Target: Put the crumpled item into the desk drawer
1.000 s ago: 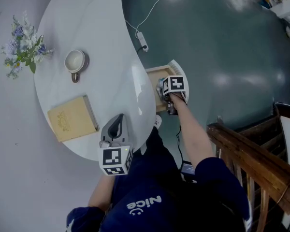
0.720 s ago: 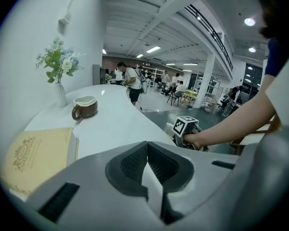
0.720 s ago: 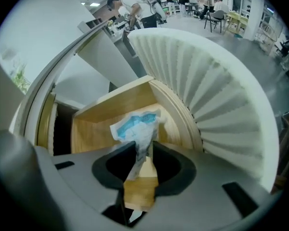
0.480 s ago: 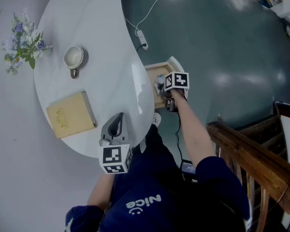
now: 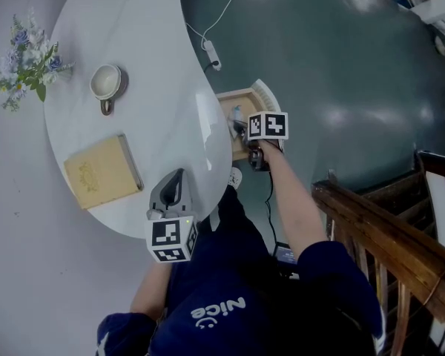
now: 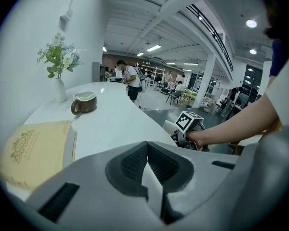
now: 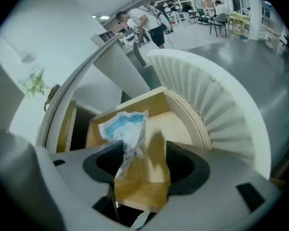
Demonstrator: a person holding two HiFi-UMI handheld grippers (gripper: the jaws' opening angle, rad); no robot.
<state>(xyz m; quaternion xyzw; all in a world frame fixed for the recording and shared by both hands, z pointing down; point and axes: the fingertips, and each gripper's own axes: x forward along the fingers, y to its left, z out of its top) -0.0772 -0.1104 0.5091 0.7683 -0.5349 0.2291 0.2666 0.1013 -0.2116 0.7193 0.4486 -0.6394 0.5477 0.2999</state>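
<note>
White and blue, the crumpled item hangs between the wide-apart jaws of the right gripper, which have just been opening and do not squeeze it. It is over the open wooden drawer. Hold still, let it drop in, then lift straight up. The left gripper is closed, empty.

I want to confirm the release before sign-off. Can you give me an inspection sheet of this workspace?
Surface: white table, glossy.
Job's things: crumpled item over the inside of the open drawer.
Clutter: book, cup and flowers on the table.
Grippers: left hand-held gripper shut, empty. Right hand-held gripper open, its jaws have just been opening, with the item between them and not pressed.
Cables: white cable on the floor.
Surroundings: wooden railing to the right.
</note>
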